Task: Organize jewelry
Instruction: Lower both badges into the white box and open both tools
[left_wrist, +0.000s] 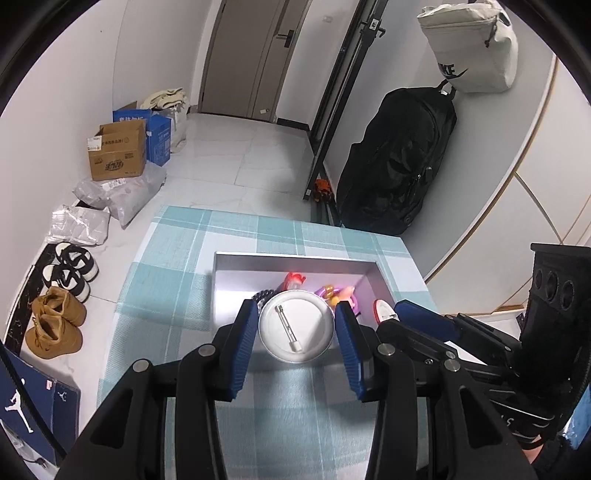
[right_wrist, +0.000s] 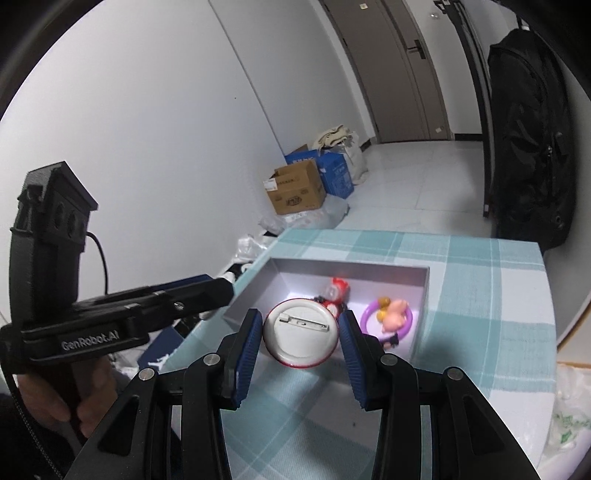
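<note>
My left gripper (left_wrist: 297, 325) is shut on a round pin badge (left_wrist: 295, 326), its white back and pin facing the camera, held over the near edge of the grey box (left_wrist: 295, 258). My right gripper (right_wrist: 301, 332) is shut on a second round pin badge (right_wrist: 301, 332) with a red rim, held over the same grey box (right_wrist: 343, 264). Inside the box lie a red figure charm (right_wrist: 338, 286), a purple ring with a pink charm (right_wrist: 391, 314) and a dark bead bracelet (left_wrist: 264, 295). The right gripper's blue fingertip (left_wrist: 424, 319) shows in the left view.
The box sits on a table with a teal plaid cloth (left_wrist: 177, 266). On the floor to the left are cardboard boxes (left_wrist: 118, 155), parcels and shoes (left_wrist: 55, 321). A black bag (left_wrist: 399, 162) leans by the wall at the right.
</note>
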